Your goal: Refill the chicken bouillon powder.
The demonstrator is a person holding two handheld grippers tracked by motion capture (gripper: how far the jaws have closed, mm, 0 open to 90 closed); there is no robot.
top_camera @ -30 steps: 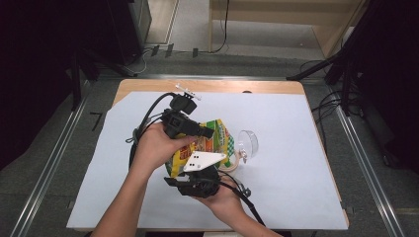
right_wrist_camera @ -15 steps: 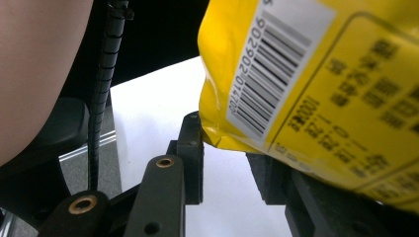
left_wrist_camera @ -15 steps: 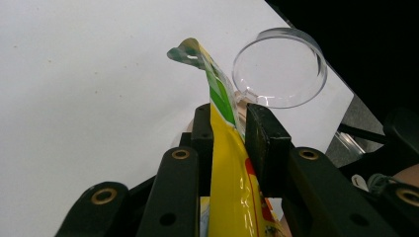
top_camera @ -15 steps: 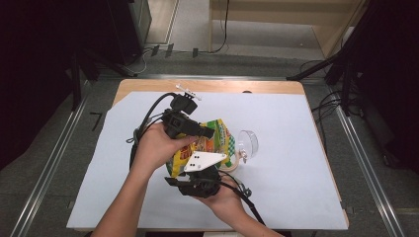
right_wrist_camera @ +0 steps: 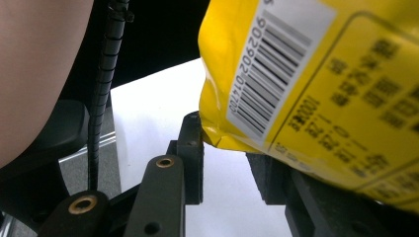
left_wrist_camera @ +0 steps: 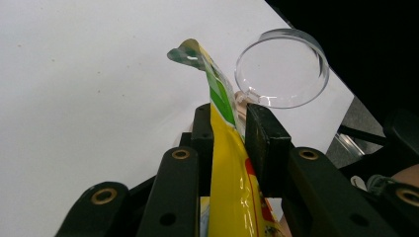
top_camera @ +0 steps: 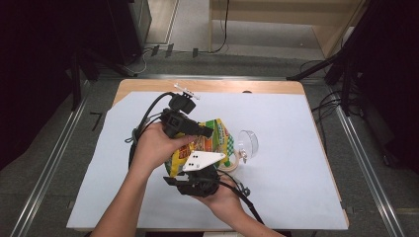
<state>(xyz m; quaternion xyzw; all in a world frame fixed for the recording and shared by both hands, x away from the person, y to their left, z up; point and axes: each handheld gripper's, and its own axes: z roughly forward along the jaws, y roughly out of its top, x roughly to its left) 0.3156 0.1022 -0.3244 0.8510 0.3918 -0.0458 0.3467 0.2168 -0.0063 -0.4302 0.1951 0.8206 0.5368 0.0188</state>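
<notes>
Nothing has moved: the left tongs (left_wrist_camera: 228, 129) still pinch the yellow bag (top_camera: 210, 143); the right tongs (right_wrist_camera: 230, 163) probably hold its corner.

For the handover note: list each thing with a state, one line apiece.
Snack bag: held up off the table, top edge between the left gripper fingers.
Left gripper: shut on the bag.
Right gripper: fingers apart, bag's corner between them.
Clear cup: on its side, empty.
</notes>
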